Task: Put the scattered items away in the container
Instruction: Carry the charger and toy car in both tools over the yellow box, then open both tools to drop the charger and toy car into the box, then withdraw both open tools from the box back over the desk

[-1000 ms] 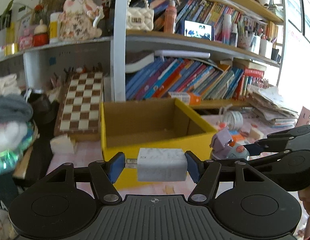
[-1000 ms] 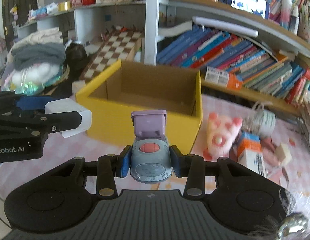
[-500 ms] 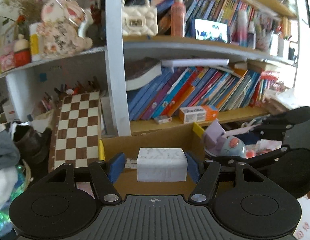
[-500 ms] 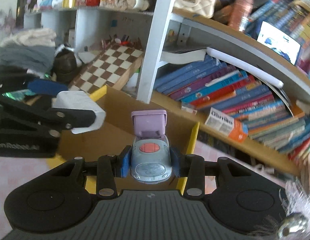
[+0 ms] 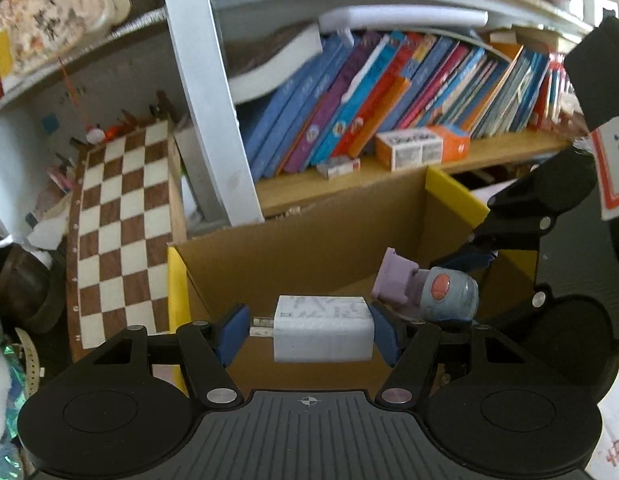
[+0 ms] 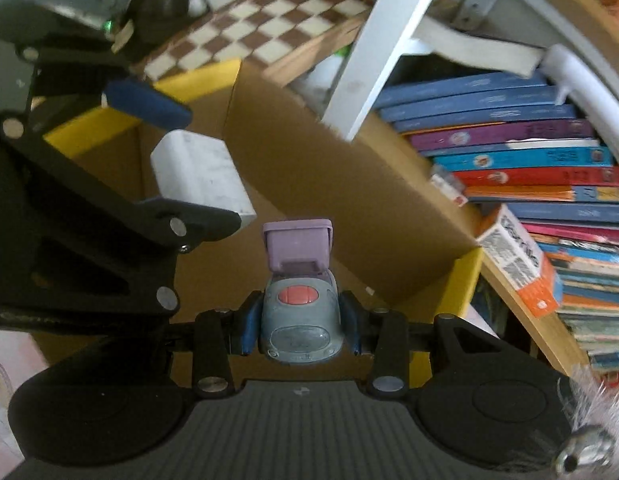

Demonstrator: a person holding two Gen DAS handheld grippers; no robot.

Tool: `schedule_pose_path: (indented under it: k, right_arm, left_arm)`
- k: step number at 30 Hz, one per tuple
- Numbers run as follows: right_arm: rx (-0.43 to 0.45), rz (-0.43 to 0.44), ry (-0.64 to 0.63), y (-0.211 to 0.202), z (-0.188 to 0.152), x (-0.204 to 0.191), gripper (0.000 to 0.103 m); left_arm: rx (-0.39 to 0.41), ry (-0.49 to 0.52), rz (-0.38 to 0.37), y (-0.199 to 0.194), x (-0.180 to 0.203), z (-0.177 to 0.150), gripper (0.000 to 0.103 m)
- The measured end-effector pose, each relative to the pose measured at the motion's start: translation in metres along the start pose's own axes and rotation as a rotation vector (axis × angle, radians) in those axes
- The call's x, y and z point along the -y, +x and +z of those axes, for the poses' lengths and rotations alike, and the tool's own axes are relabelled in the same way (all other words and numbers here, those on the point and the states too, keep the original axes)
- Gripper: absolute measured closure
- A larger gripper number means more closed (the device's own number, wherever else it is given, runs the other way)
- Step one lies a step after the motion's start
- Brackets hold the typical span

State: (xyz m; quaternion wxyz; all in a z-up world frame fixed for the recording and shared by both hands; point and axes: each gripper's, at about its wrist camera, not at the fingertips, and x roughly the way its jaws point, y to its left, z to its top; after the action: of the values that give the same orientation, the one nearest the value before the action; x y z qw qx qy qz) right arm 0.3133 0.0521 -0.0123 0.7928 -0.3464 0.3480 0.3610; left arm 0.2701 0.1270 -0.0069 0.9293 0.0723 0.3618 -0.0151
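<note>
Over the open yellow cardboard box [image 5: 455, 190], you are gripping the white charger block [image 5: 321, 330] in your left gripper [image 5: 307, 334] and clenching the grey toy car [image 6: 299, 326] in your right gripper [image 6: 299, 330] beside it.

Matt white plastic, faintly scuffed, is seen on the charger block [image 5: 320, 334]. Glossy grey-blue and lilac plastic is shown by the toy car [image 6: 299, 322]. Matt brown cardboard with yellow outer faces forms the box [image 5: 293, 256]. Smooth polished wood is shown by the chessboard [image 5: 121, 220].
</note>
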Motion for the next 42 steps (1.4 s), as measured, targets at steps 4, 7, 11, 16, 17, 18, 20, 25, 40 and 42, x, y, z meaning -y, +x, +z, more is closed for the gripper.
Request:
schedule_pose_path:
  k: [4, 7, 11, 16, 17, 18, 20, 25, 40, 42]
  right_arm:
    - [-0.030, 0.010, -0.055, 0.014, 0.001, 0.000, 0.064]
    - [-0.044, 0.014, -0.080, 0.021, 0.000, 0.000, 0.064]
    - [-0.038, 0.027, -0.104, 0.022, 0.003, -0.001, 0.064]
    - [-0.033, 0.042, -0.128, 0.022, 0.004, -0.003, 0.063]
    - [-0.029, 0.041, -0.132, 0.022, 0.004, -0.004, 0.058]
    - [-0.026, 0.038, -0.136, 0.021, 0.004, -0.004, 0.055]
    - [-0.022, 0.030, -0.140, 0.021, 0.005, -0.005, 0.049]
    - [-0.010, 0.024, -0.135, 0.015, 0.003, -0.003, 0.039]
    - [0.080, -0.048, -0.020, -0.043, -0.014, -0.003, 0.036]
    - [0.094, -0.057, -0.010, -0.053, -0.018, -0.009, 0.035]
  left_arm:
    - [-0.033, 0.001, -0.002, 0.010, -0.002, -0.001, 0.038]
    - [-0.057, 0.002, -0.004, 0.016, -0.003, -0.001, 0.038]
    - [-0.081, 0.028, 0.004, 0.020, -0.002, -0.001, 0.038]
    - [-0.098, 0.026, 0.002, 0.022, -0.003, -0.001, 0.037]
    - [-0.098, 0.026, 0.002, 0.022, -0.003, 0.000, 0.037]
    - [-0.098, 0.025, 0.003, 0.022, -0.003, 0.000, 0.037]
    - [-0.095, 0.024, 0.004, 0.020, -0.003, 0.000, 0.036]
    - [-0.074, 0.023, 0.011, 0.011, -0.002, 0.001, 0.032]
    - [0.029, 0.031, 0.024, -0.044, 0.010, -0.004, 0.019]
    - [0.044, 0.030, 0.026, -0.055, 0.012, -0.008, 0.016]
